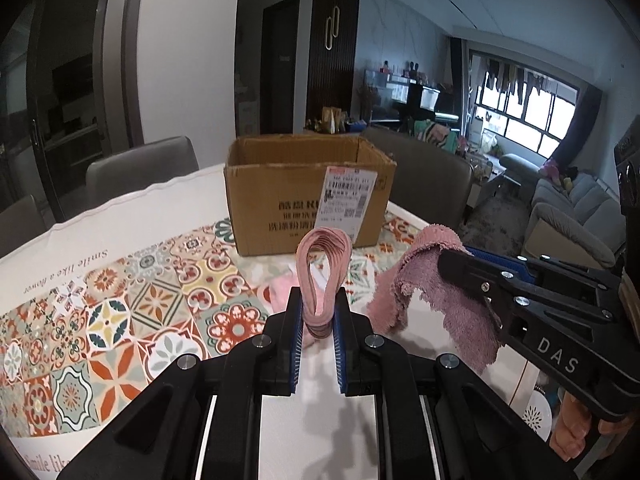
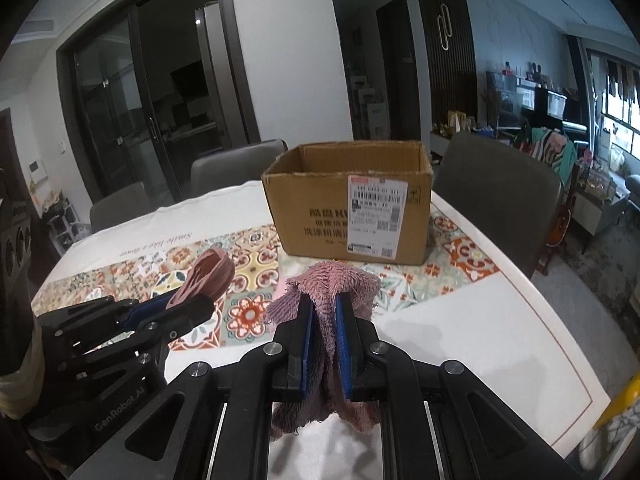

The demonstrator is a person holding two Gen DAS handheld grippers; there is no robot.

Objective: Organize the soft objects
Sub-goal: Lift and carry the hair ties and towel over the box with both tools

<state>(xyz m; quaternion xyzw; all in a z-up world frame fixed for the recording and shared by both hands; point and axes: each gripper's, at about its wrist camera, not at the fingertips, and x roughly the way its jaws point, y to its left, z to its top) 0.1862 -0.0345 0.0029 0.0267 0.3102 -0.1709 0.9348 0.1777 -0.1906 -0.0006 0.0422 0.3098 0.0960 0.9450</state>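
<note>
Jaws on both grippers are nearly closed, each pinching something soft. Left gripper (image 1: 316, 316) clamps a pink looped bundle of stretchy ribbed fabric (image 1: 323, 276) betw. its blue-padded fingers (image 1: 294, 336); loop stands upright above the fingertips, lifted off the table. Right gripper (image 2: 325, 334) clamps a dusty-pink shaggy microfibre cloth (image 2: 334, 284) betw. its blue pads; cloth bunches above the fingertips and hangs in ragged folds below them, also off the surface.

Grippers sit side by side, near each other but not touching. In the left wrist view the right gripper comes in from the right w/ the shaggy cloth draped over its tip; in the right wrist view the left gripper comes in from the left w/ the pink loop at its tip.

Ahead of both stands an open brown cardboard box w/ a white shipping label (image 2: 352, 208), on a white table covered by a colourful tile-patterned mat (image 1: 120, 312). Grey padded chairs (image 2: 496, 188) stand behind the table. A paler pink soft item (image 1: 280, 292) lies on the mat just beyond the left fingertips; can't tell what it is.
</note>
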